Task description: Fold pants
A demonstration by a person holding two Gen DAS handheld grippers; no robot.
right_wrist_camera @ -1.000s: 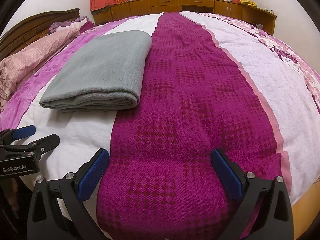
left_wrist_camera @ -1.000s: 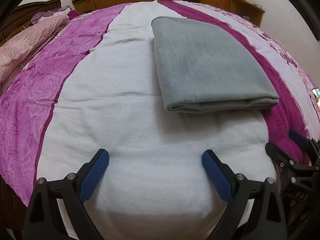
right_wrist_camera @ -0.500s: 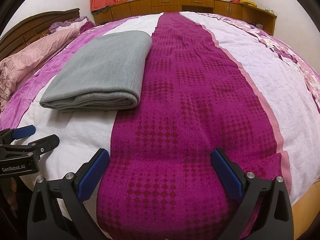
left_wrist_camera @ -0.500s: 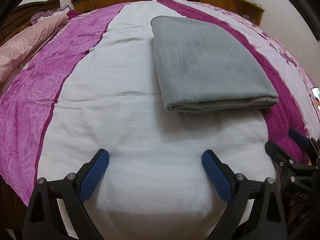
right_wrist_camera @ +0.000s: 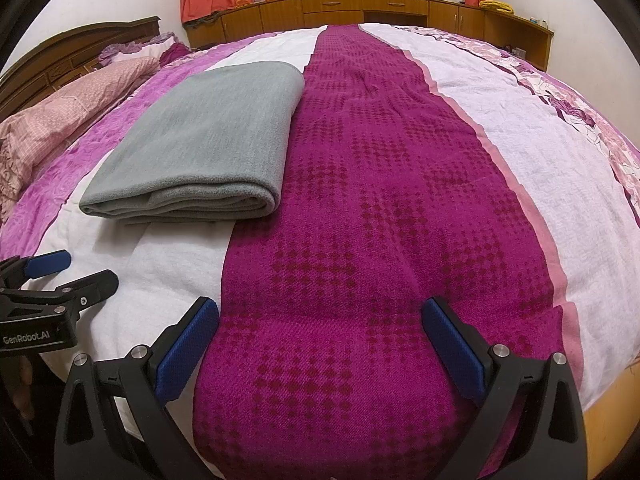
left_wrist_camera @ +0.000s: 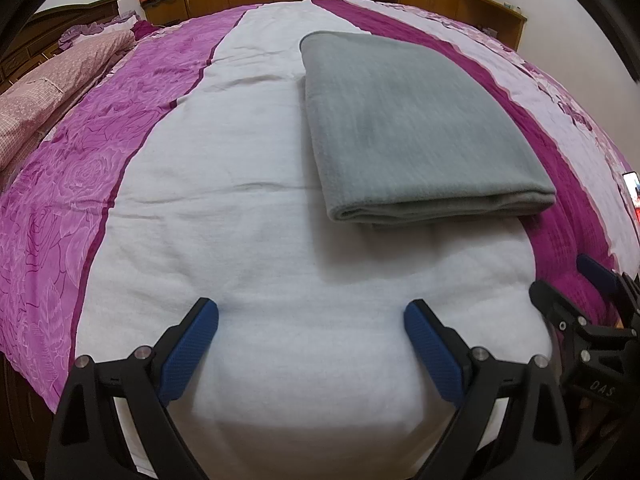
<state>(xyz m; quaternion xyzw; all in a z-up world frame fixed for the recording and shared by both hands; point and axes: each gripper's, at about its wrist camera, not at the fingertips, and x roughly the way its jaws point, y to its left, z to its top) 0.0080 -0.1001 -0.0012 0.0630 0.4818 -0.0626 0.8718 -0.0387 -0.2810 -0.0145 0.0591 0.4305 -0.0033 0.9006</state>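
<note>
The grey pants [left_wrist_camera: 408, 120] lie folded in a flat rectangle on the bed, thick folded edge toward me; they also show in the right wrist view [right_wrist_camera: 208, 148], at upper left. My left gripper [left_wrist_camera: 312, 324] is open and empty, over the white stripe of the bedspread, short of the pants' near edge. My right gripper [right_wrist_camera: 320, 320] is open and empty over the dark magenta stripe, to the right of the pants. Each gripper shows at the edge of the other's view: the right one [left_wrist_camera: 576, 292] and the left one [right_wrist_camera: 76, 272].
The bedspread [left_wrist_camera: 120, 160] has pink, white and magenta stripes. Pink pillows [right_wrist_camera: 60, 108] and a wooden headboard [right_wrist_camera: 80, 52] are at the left. Wooden cabinets [right_wrist_camera: 360, 12] and curtains stand beyond the bed. A phone screen [left_wrist_camera: 632, 188] shows at the right edge.
Nothing has visibly changed apart from a slight shift of the left wrist view. Both grippers stay open and still.
</note>
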